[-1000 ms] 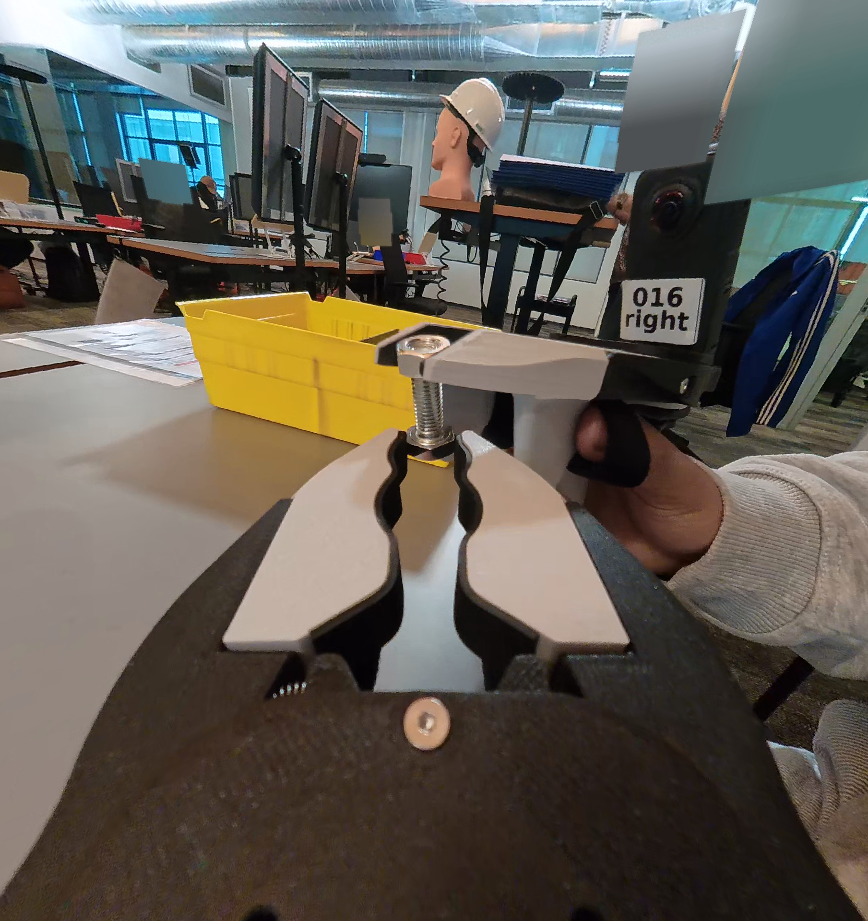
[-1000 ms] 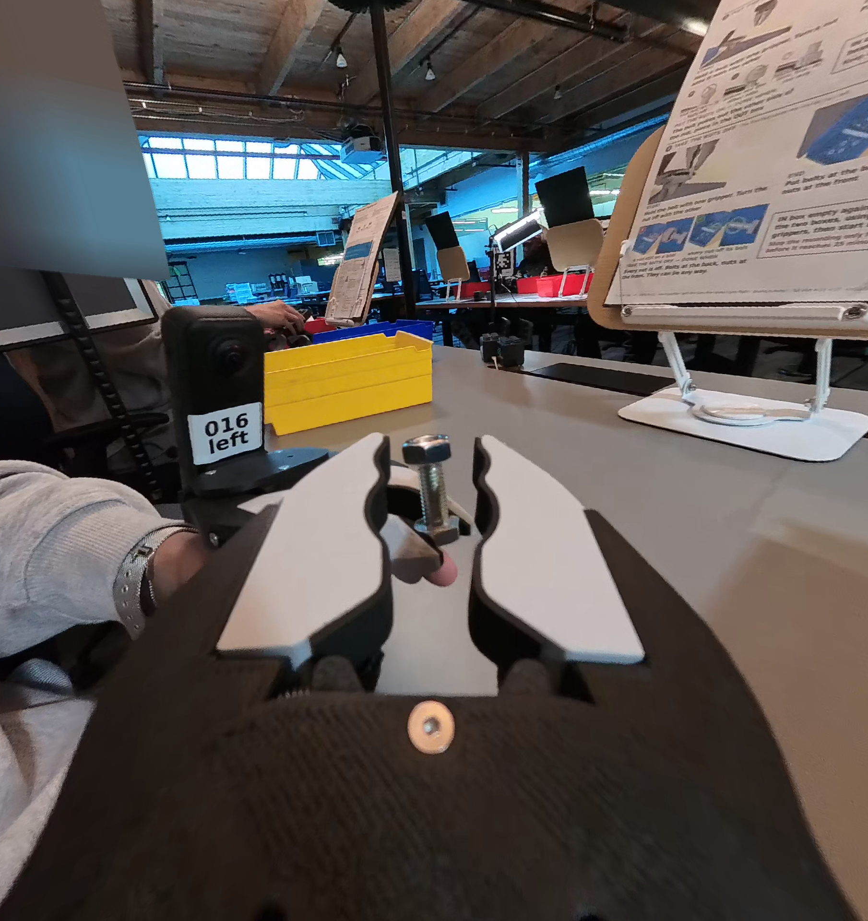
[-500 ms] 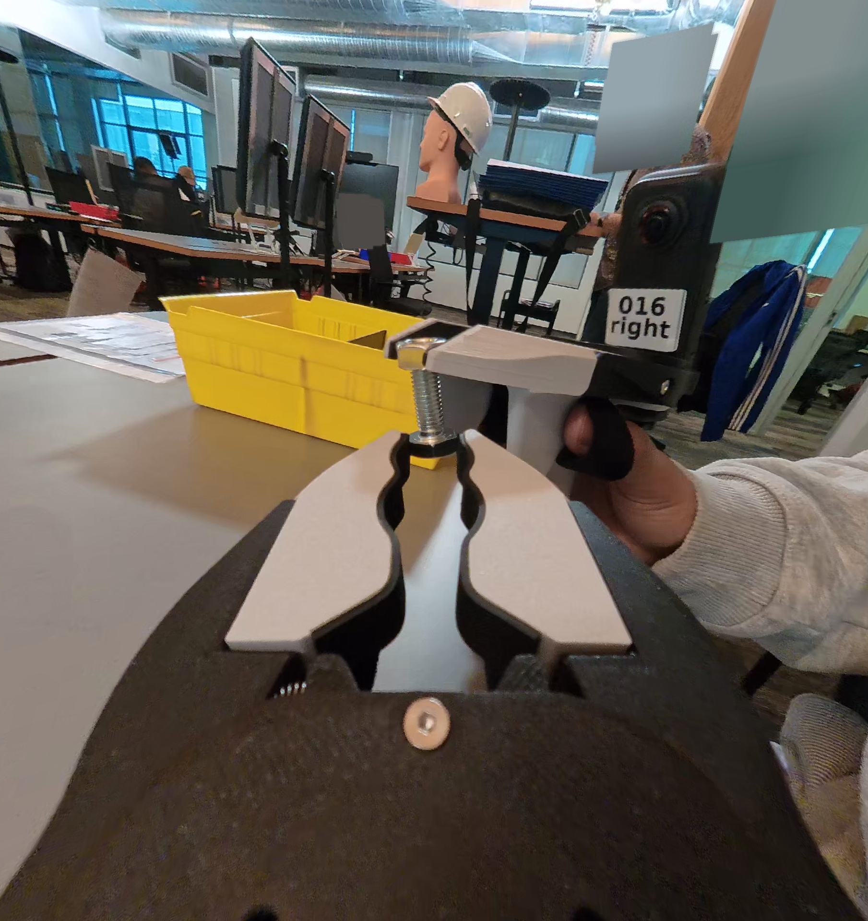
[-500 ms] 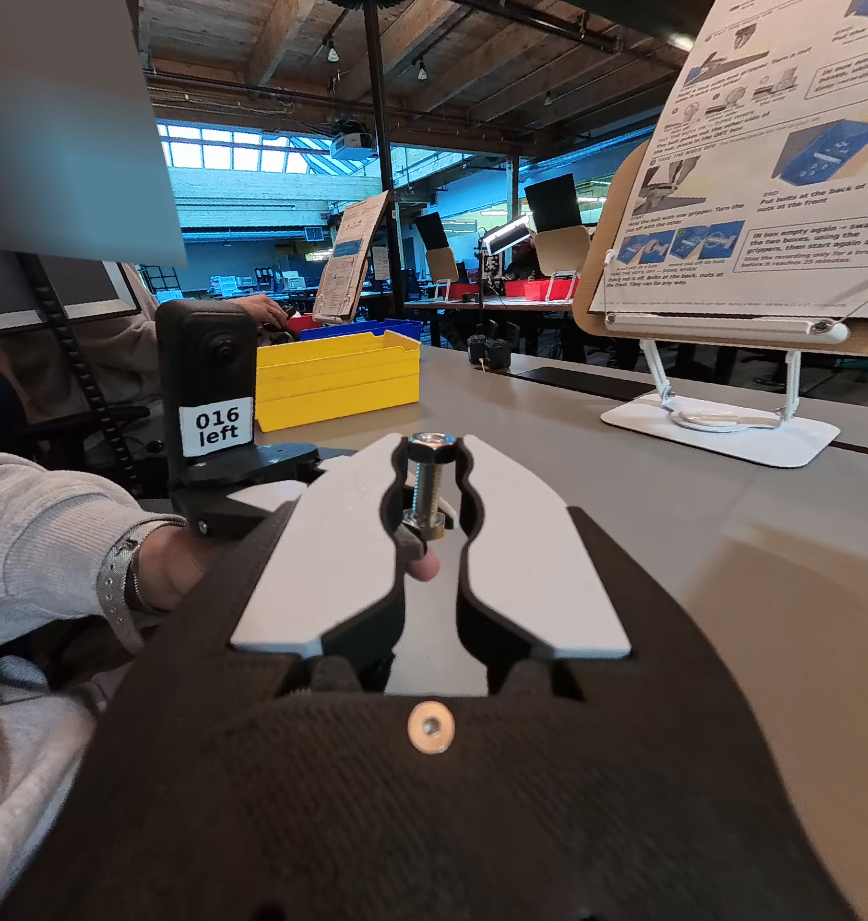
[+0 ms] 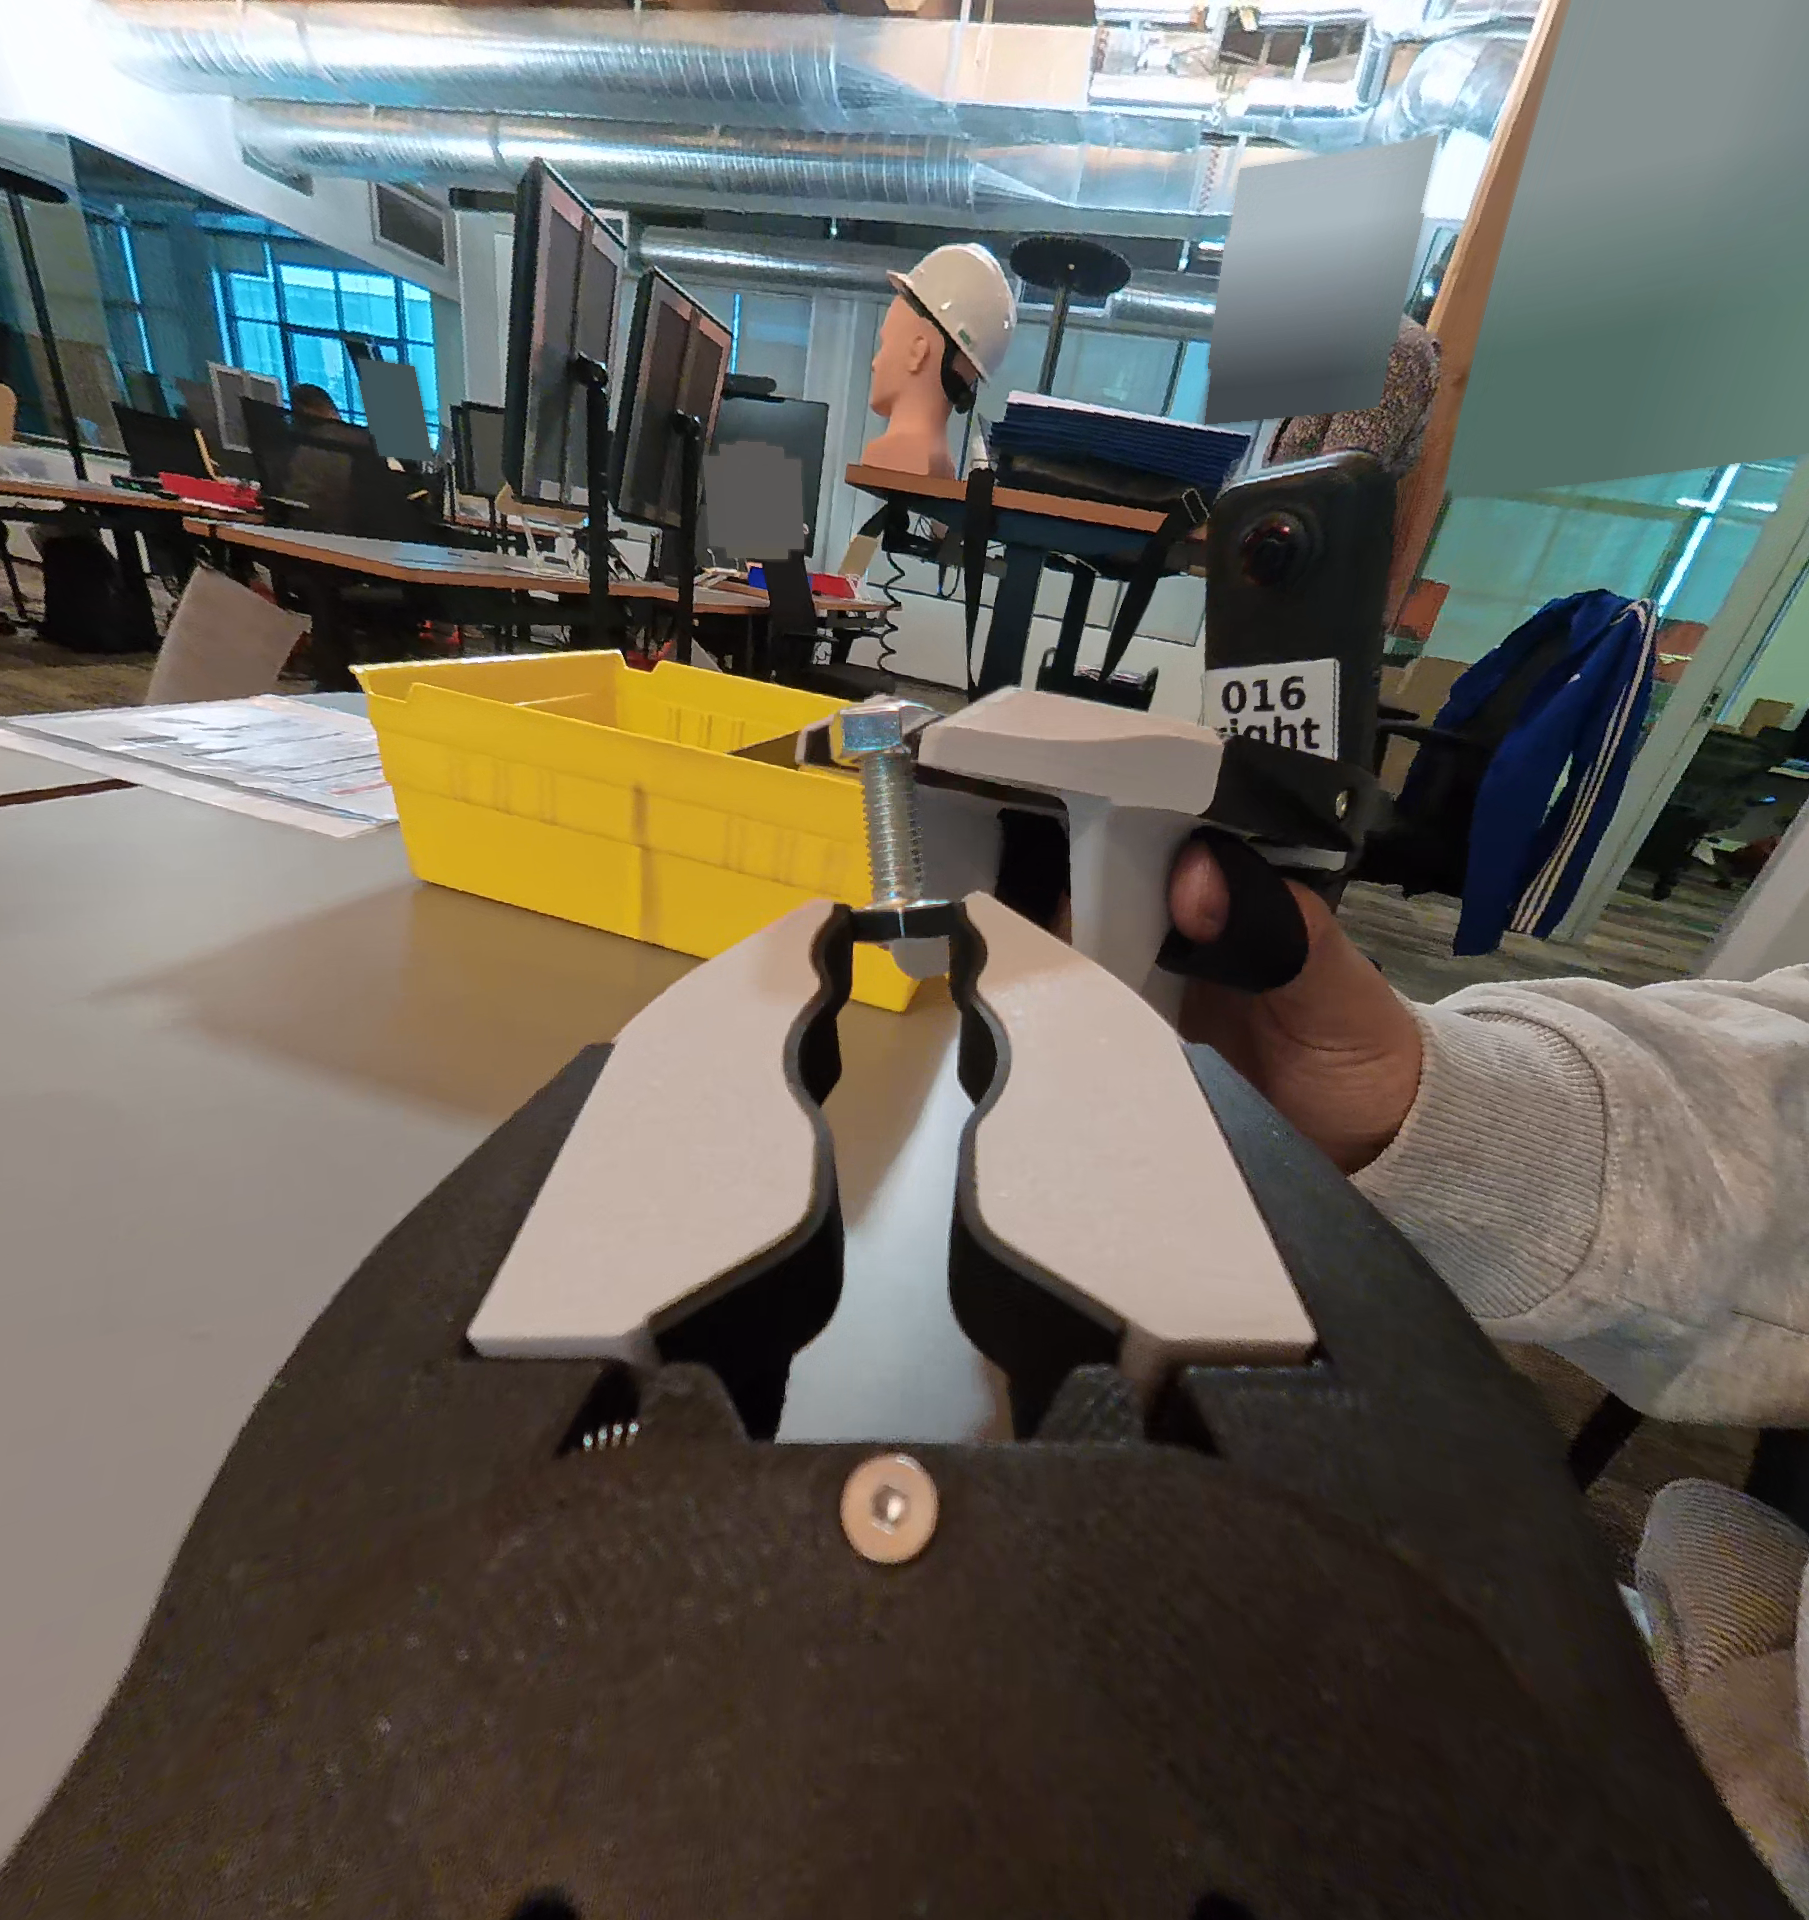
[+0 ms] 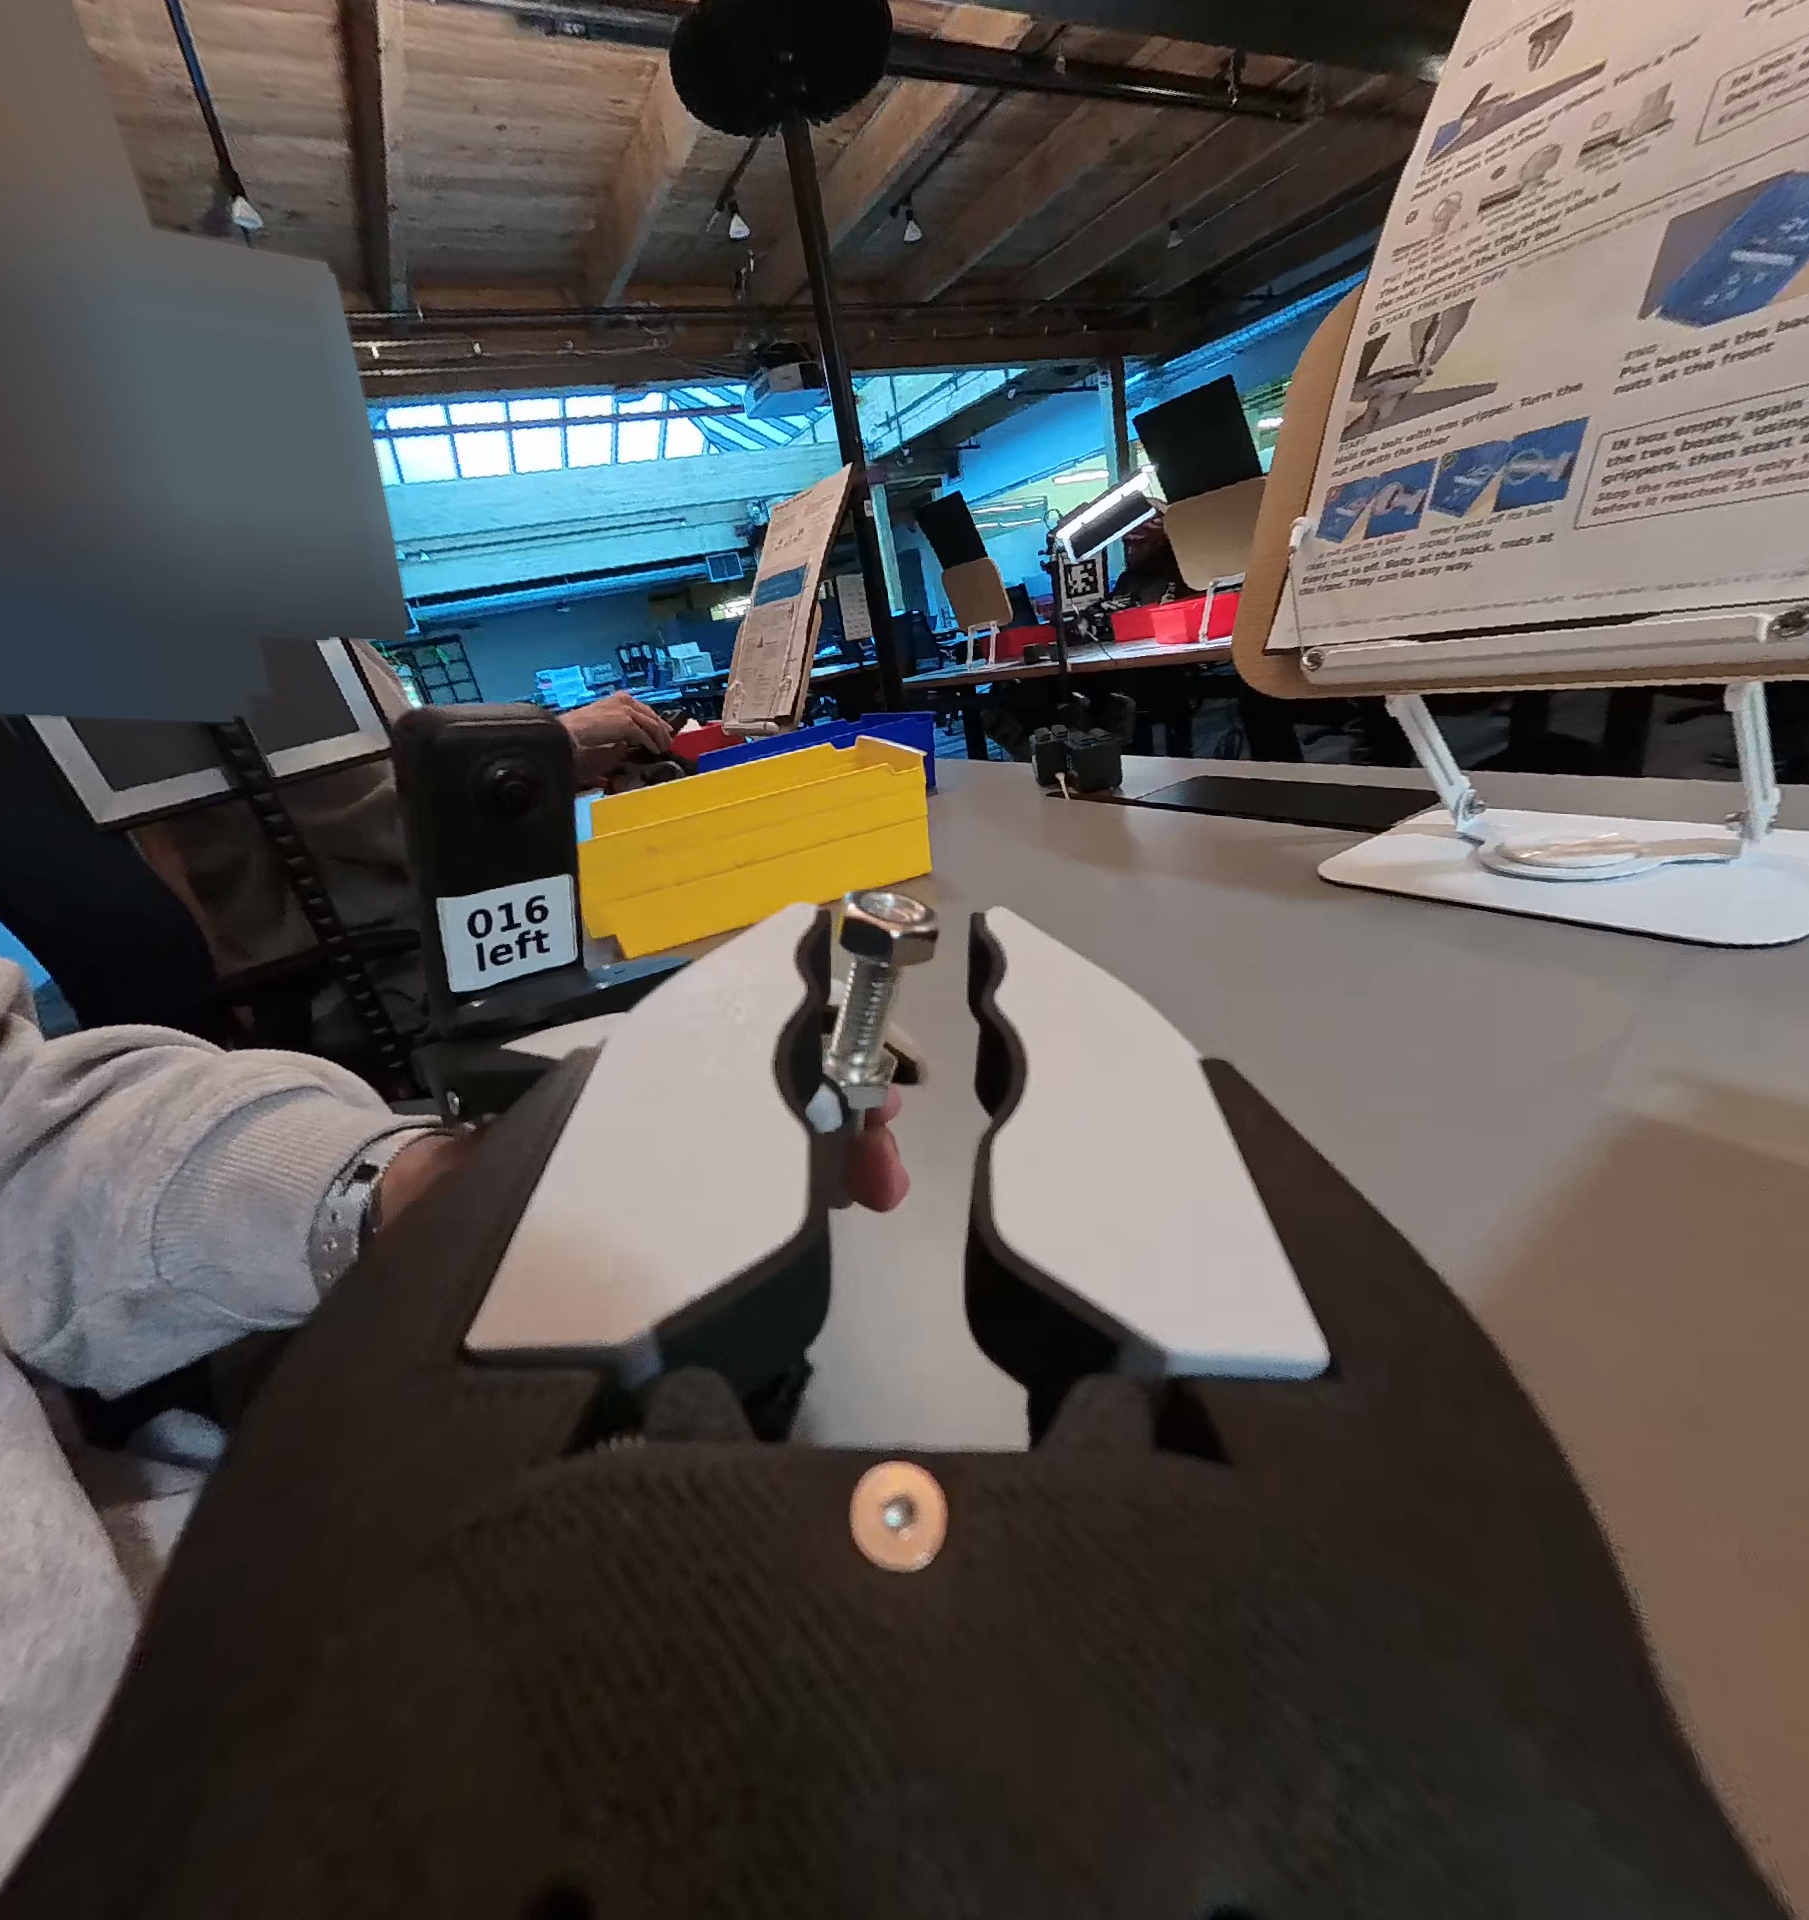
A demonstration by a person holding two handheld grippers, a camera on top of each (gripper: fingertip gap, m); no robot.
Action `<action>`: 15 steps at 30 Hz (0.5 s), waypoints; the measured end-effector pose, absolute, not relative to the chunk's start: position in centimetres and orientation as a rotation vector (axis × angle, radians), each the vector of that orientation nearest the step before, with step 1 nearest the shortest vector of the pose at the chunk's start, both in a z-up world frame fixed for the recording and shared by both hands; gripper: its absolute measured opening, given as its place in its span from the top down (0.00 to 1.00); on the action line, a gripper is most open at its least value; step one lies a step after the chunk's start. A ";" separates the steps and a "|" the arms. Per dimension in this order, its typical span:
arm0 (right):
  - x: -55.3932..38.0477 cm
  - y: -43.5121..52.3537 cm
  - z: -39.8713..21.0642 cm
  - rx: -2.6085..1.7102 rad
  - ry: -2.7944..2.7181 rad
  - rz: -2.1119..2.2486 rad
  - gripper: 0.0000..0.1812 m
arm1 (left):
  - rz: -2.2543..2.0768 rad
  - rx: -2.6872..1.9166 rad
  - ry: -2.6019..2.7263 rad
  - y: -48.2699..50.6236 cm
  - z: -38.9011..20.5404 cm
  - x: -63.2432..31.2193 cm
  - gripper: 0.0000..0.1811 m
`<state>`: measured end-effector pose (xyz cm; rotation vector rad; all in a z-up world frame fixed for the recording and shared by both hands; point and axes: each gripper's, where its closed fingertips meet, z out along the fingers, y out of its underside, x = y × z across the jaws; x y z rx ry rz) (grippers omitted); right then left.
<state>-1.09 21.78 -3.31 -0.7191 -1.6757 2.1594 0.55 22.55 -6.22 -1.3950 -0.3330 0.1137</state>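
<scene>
A silver bolt (image 5: 892, 821) stands nearly upright, head up and tilted a little. My left gripper (image 5: 900, 923) is shut on the nut (image 5: 902, 918) at the bolt's lower end. My right gripper (image 6: 889, 928) sits around the bolt's hex head (image 6: 885, 928), with its jaws a little apart and a small gap on each side. In the left wrist view the right gripper (image 5: 860, 740) reaches in from the right at head height. In the right wrist view the nut (image 6: 860, 1070) shows low between my fingers.
A yellow bin (image 5: 588, 821) stands on the grey table (image 5: 204, 1039) just behind the bolt, and shows in the right wrist view (image 6: 765, 842) with a blue bin (image 6: 827, 740) behind it. A white stand holding an instruction sheet (image 6: 1606, 873) is at the right. A printed sheet (image 5: 204, 743) lies at the far left. Only a small space, under 4 cm, lies between the two pairs of fingers.
The right gripper closed on the bolt head half a second ago and has now eased open a little. The bolt has tilted slightly. The left gripper keeps its hold on the nut.
</scene>
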 end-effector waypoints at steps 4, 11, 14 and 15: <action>-1.1 21.9 -3.2 -0.748 -1.666 2.187 0.85 | 0.123 -1.391 -0.335 22.5 -6.2 0.5 0.90; -0.9 21.6 -3.3 -0.749 -1.684 2.198 0.88 | 0.129 -1.405 -0.335 22.6 -6.5 0.4 0.90; -1.0 21.6 -3.3 -0.749 -1.690 2.186 0.90 | 0.131 -1.410 -0.335 22.7 -6.6 0.4 0.90; -1.0 21.6 -3.4 -0.750 -1.691 2.182 0.90 | 0.130 -1.411 -0.336 22.7 -6.6 0.4 0.90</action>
